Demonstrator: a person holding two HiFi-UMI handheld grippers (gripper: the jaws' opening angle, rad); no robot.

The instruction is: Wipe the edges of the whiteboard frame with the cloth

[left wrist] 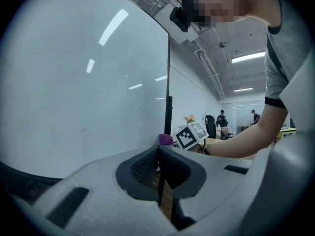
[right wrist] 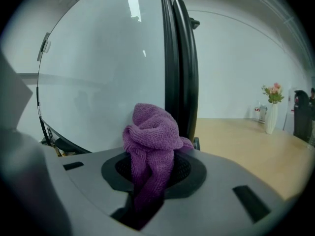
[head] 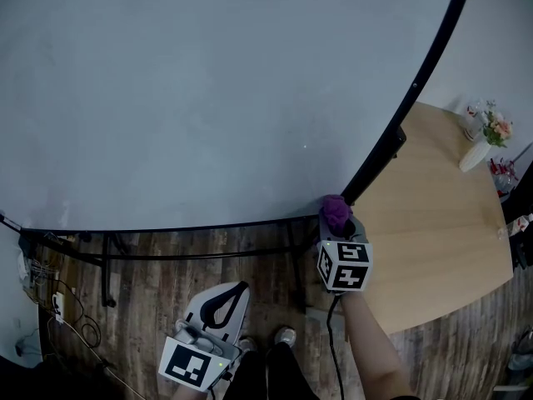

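The whiteboard (head: 208,98) fills most of the head view, edged by a black frame (head: 416,86). A bunched purple cloth (head: 336,212) is pressed against the frame's lower right corner, with my right gripper (head: 337,223) shut on it. In the right gripper view the cloth (right wrist: 150,141) stands out of the jaws just in front of the black vertical frame edge (right wrist: 183,63). My left gripper (head: 218,307) hangs low near the floor, shut with nothing in it. Its own view shows the closed jaws (left wrist: 158,154), and beyond them the cloth (left wrist: 165,139) and the frame (left wrist: 169,77).
A light wooden table (head: 433,223) stands to the right of the board, with a white vase of flowers (head: 481,144) at its far end. The board's black stand legs (head: 108,261) and cables (head: 58,307) are on the wooden floor at lower left. People stand far off in the left gripper view.
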